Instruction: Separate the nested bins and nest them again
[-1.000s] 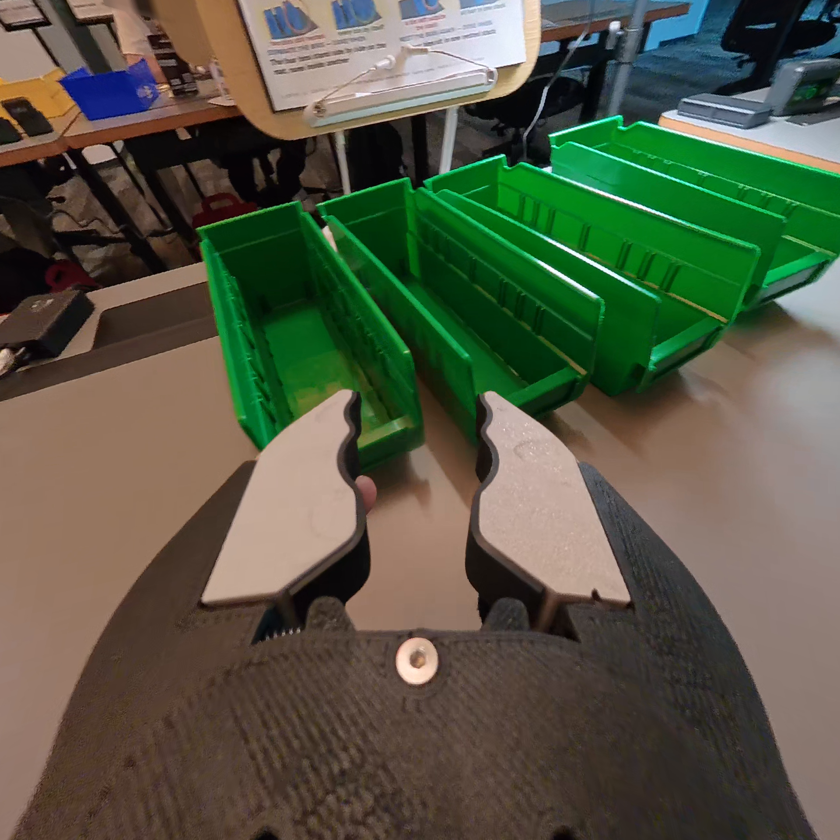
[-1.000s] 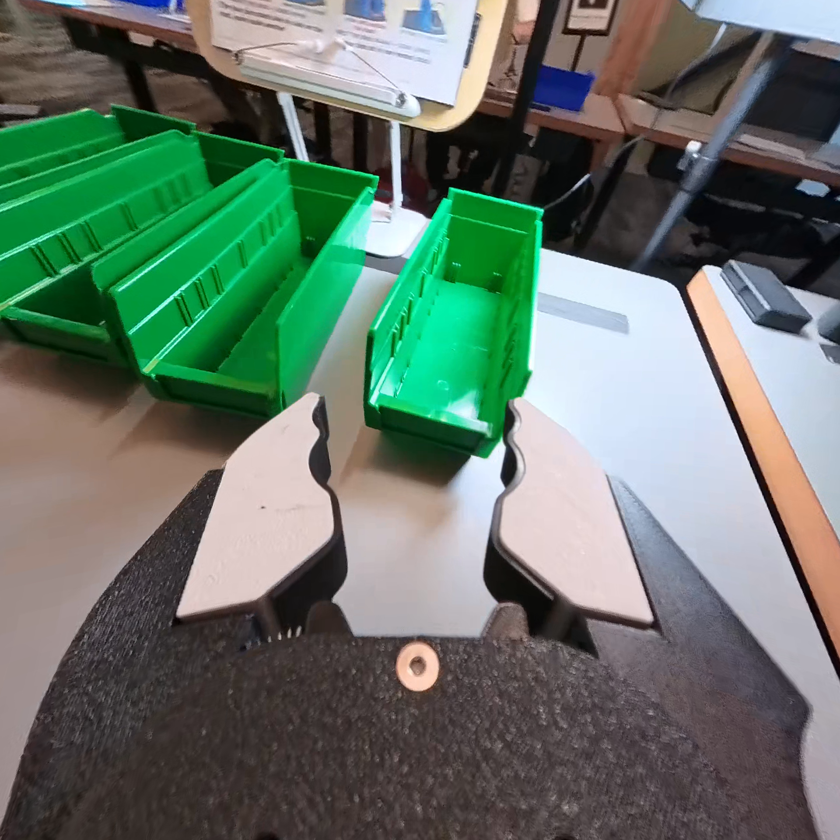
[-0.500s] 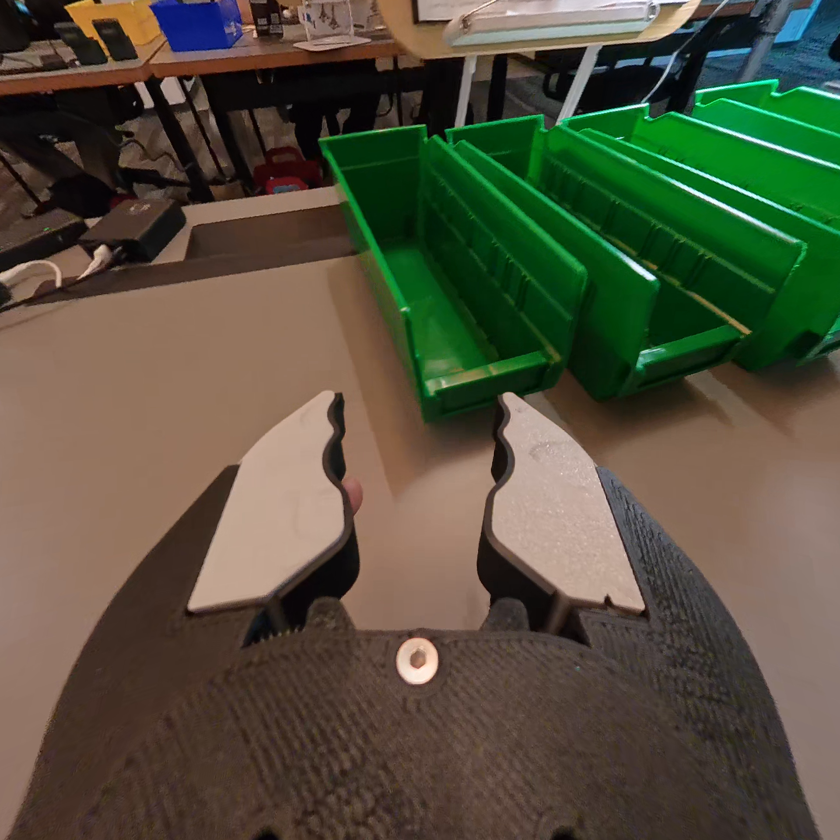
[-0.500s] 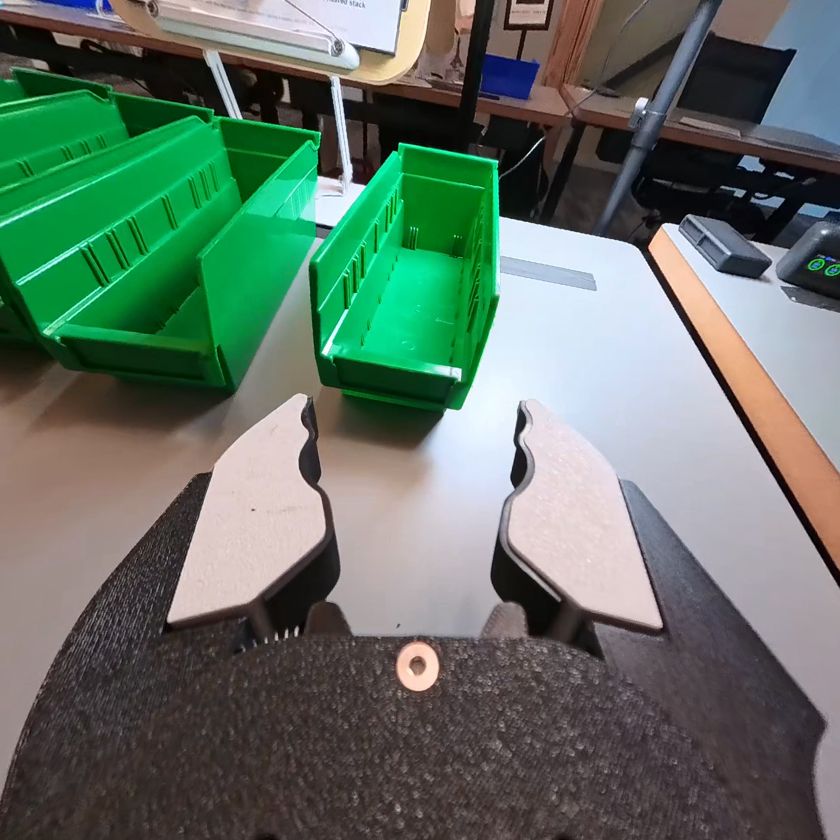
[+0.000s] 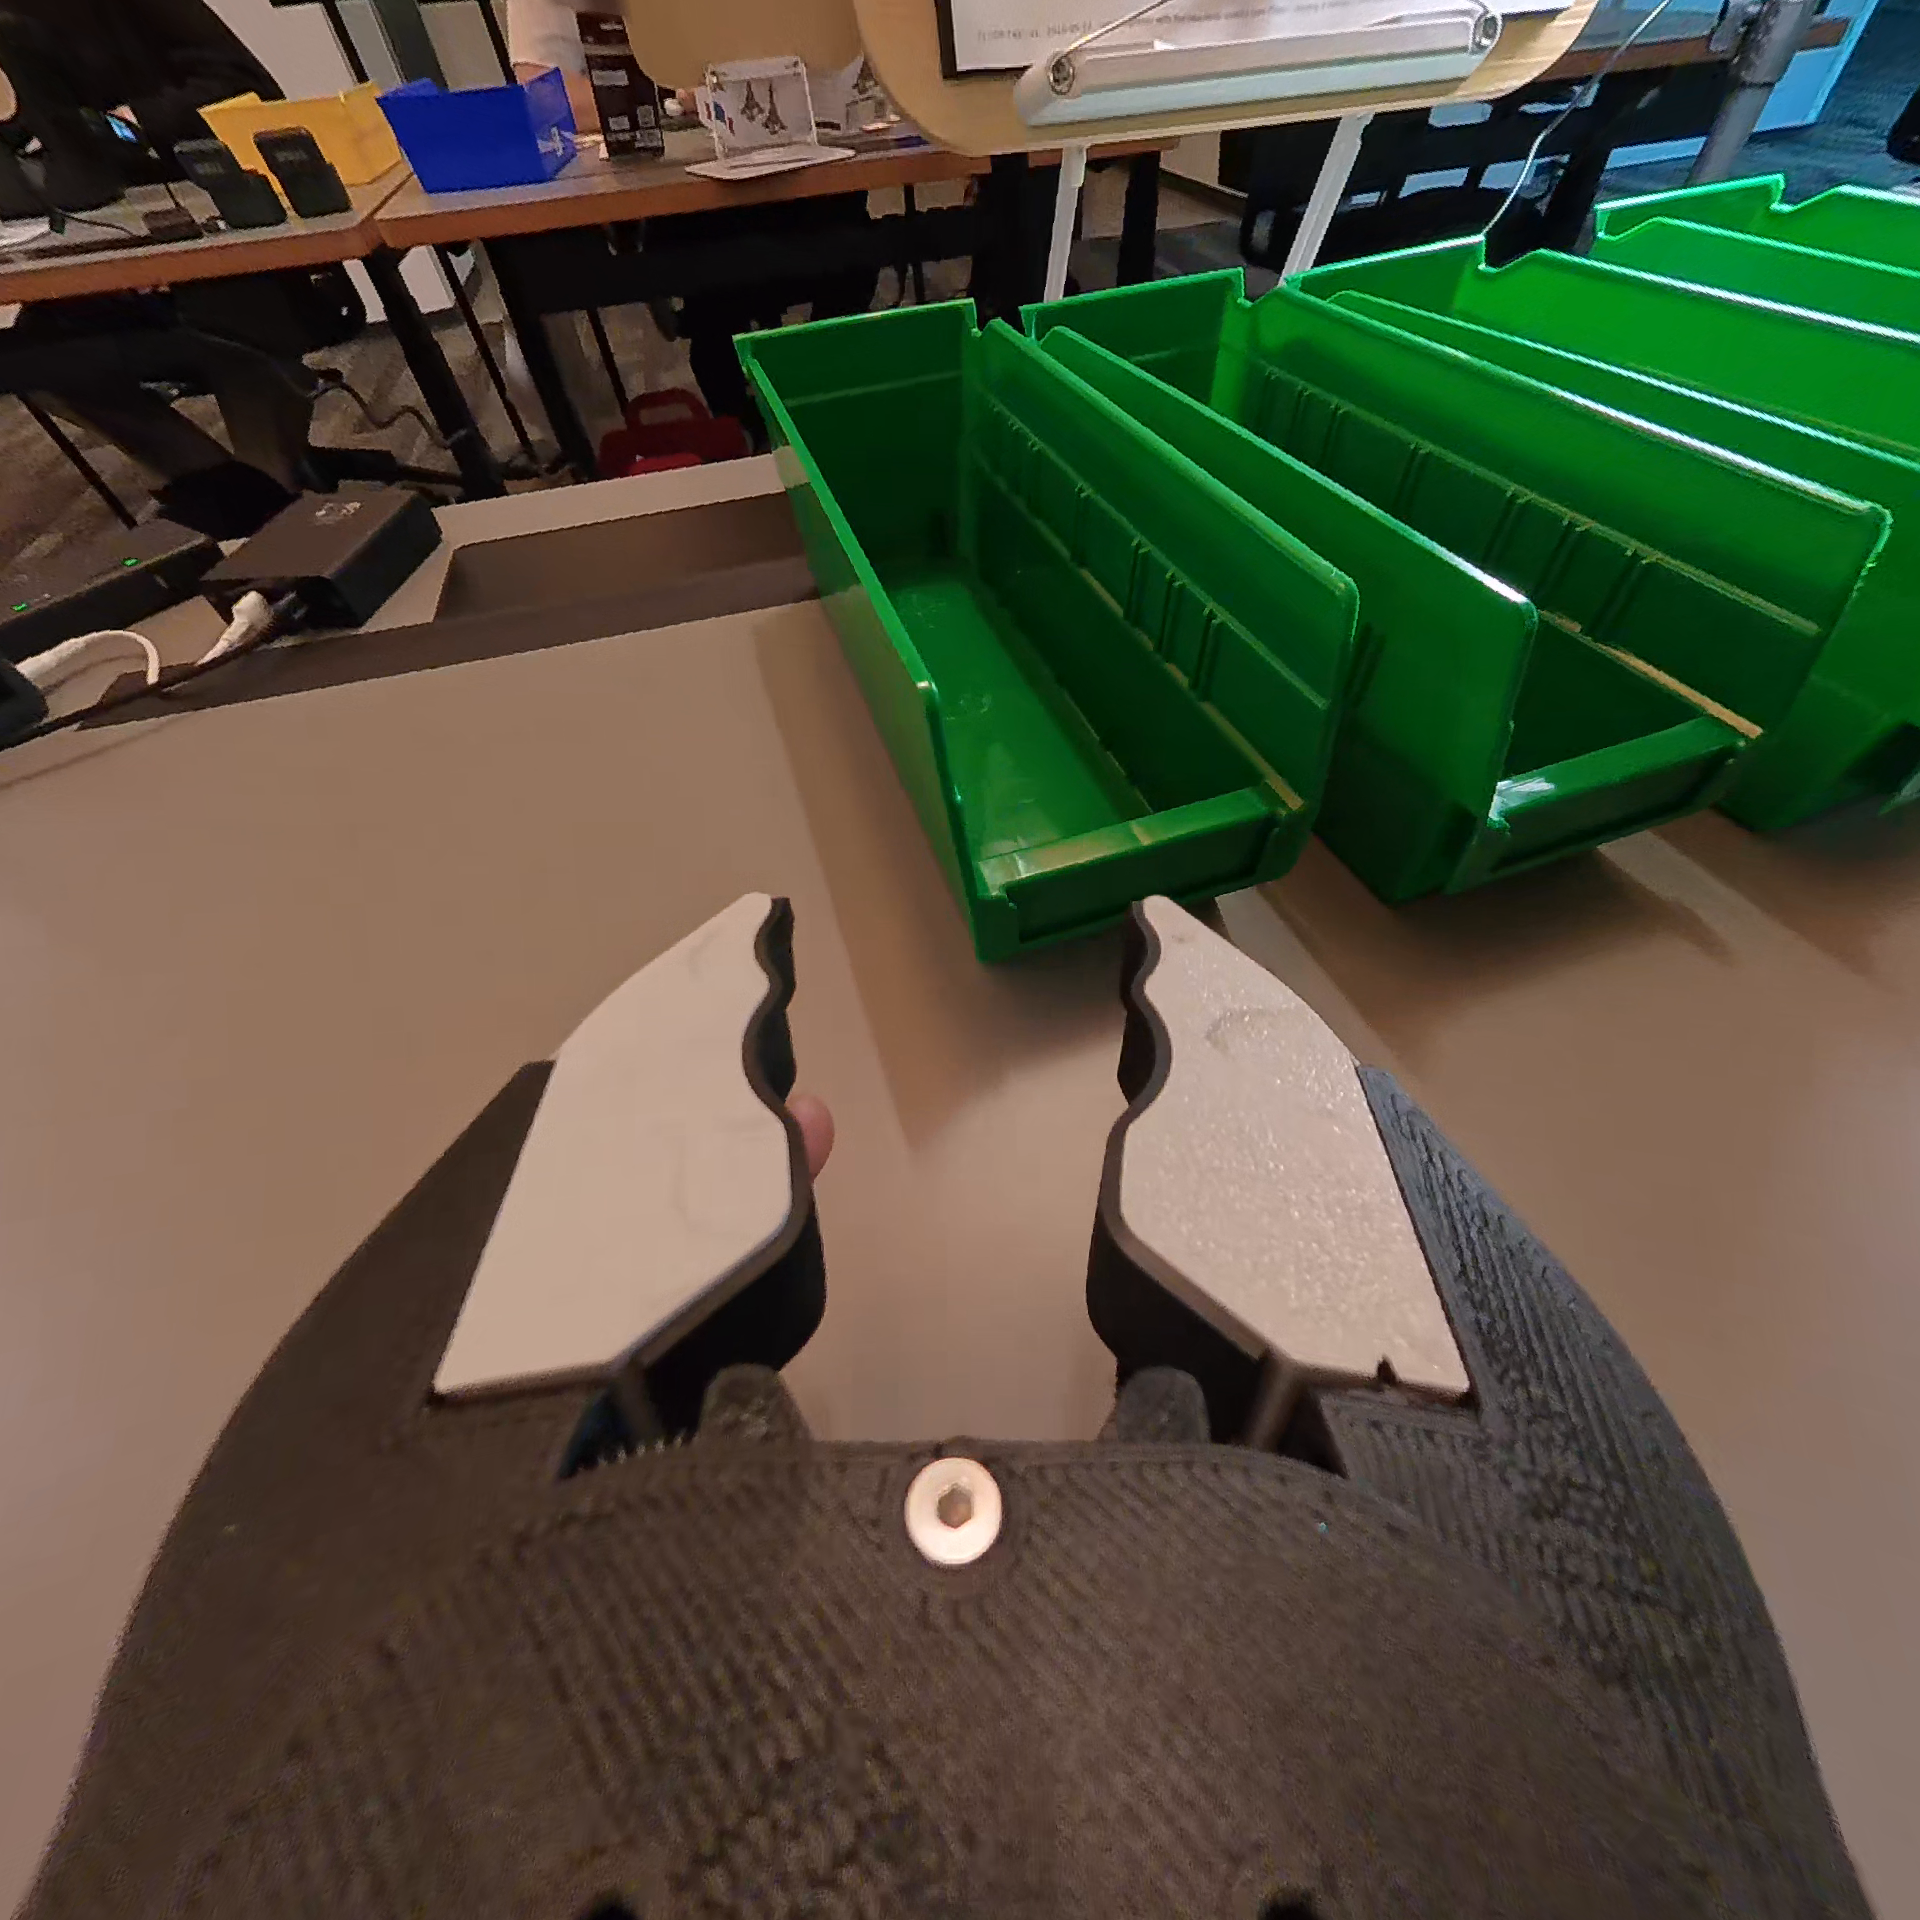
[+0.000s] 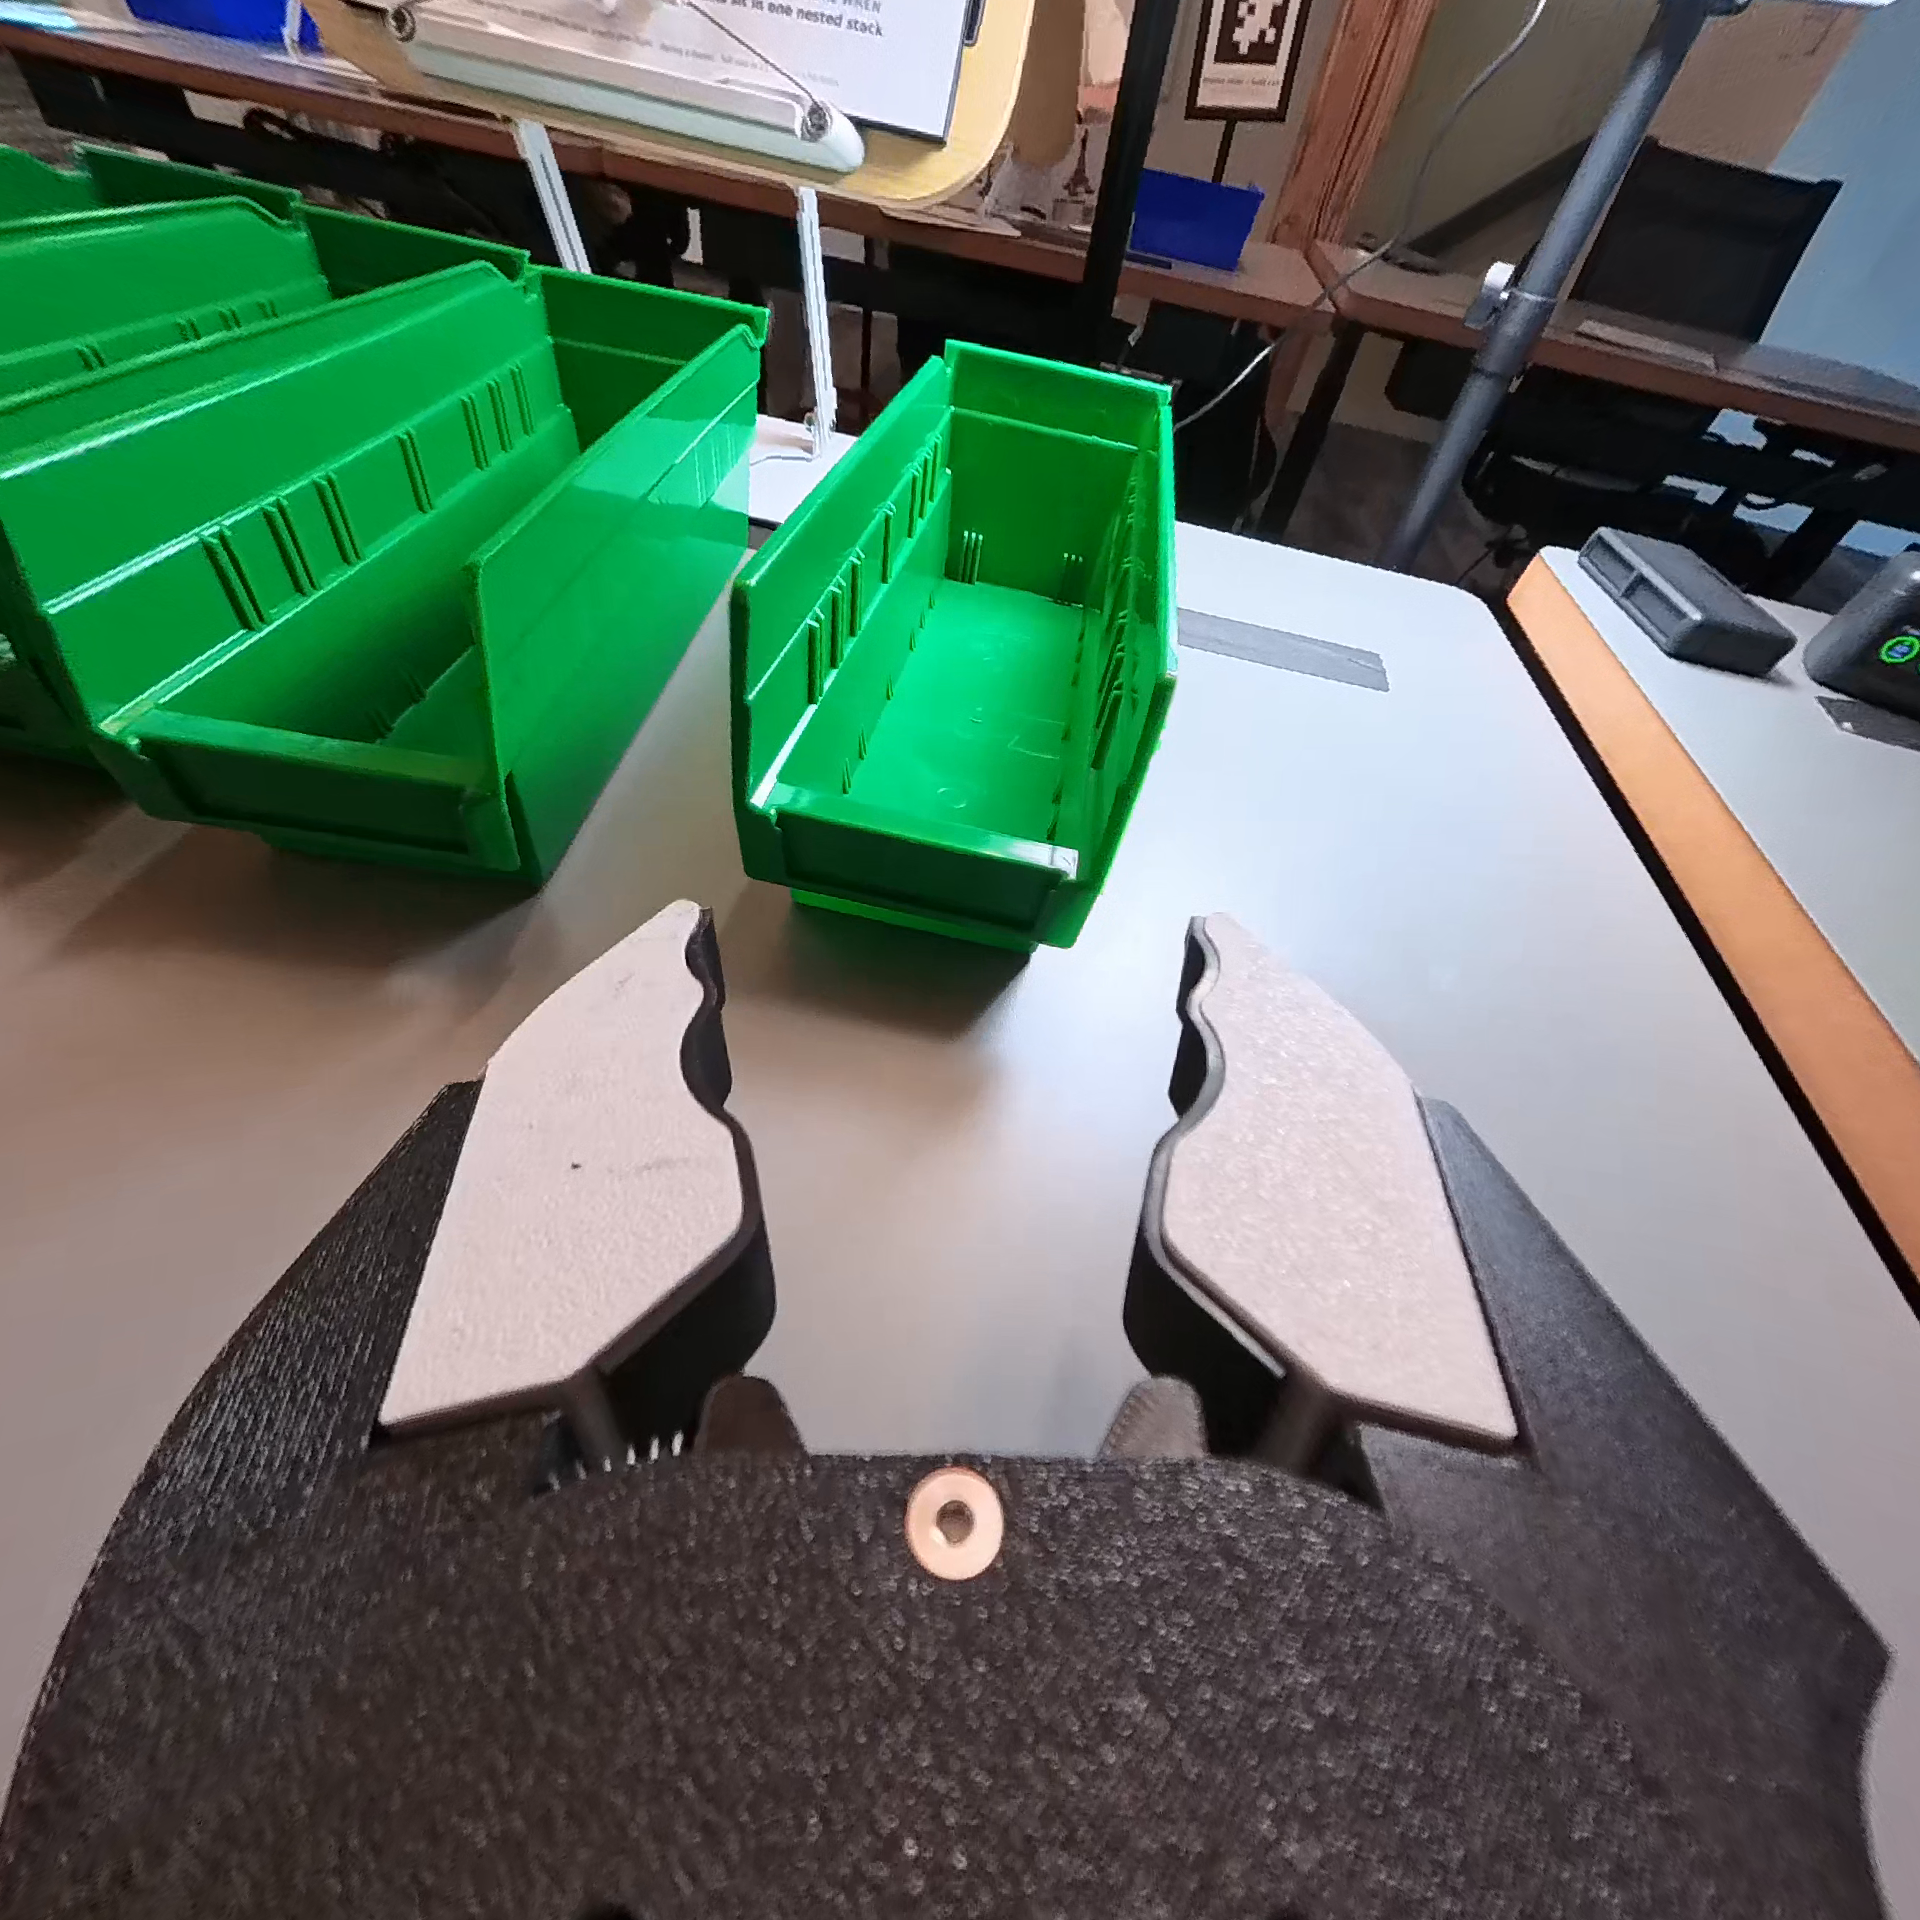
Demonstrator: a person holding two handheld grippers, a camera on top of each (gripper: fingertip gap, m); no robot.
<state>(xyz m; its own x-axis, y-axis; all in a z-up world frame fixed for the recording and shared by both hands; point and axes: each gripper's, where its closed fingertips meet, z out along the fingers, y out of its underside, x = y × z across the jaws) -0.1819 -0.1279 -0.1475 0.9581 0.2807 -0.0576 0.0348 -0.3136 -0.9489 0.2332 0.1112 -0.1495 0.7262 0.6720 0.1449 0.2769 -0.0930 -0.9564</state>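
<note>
Both grippers, left gripper (image 5: pixel 956 914) and right gripper (image 6: pixel 951 920), hover with jaws spread and empty, so a shallow pinch on the short glossy green plastic bin's (image 6: pixel 951 665) thin rim risks slipping or skidding it across the smooth grey worktop (image 6: pixel 1351 935).

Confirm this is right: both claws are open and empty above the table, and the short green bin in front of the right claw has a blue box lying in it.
Wrong on one point: the short green bin is empty, as the right wrist view shows. The rest stands: the left claw and right claw are open, empty, above the table.
</note>
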